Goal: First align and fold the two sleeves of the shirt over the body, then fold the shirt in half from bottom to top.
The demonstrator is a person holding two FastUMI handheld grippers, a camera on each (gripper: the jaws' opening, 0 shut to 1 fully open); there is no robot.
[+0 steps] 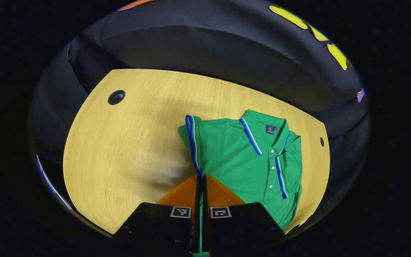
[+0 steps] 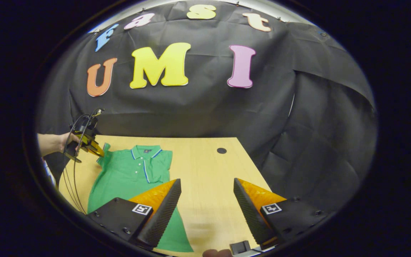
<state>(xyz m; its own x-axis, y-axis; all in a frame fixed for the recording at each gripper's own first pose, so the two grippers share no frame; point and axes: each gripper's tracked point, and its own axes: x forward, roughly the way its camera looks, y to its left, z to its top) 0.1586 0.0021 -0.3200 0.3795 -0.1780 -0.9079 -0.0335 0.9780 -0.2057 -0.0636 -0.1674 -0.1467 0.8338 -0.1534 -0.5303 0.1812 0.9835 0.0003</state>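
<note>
A green polo shirt (image 1: 248,160) with blue and white trim lies face up on the wooden table (image 1: 120,160), collar toward the far edge. My left gripper (image 1: 202,177) is shut on the shirt's left sleeve (image 1: 192,141), whose blue-edged cuff stands up just beyond the fingertips. The other sleeve (image 1: 295,153) lies folded over the body. In the right gripper view the shirt (image 2: 130,175) lies at the left of the table (image 2: 205,160), and a hand (image 2: 54,142) holds the left gripper (image 2: 96,151) at its sleeve. My right gripper (image 2: 207,187) hangs open over bare wood to the right of the shirt.
The table has a round cable hole (image 1: 116,97) at one far corner and a smaller one (image 2: 221,150) near the other. Black cloth walls close in behind and to the sides. Cables (image 2: 71,178) trail from the left gripper down past the table's left edge.
</note>
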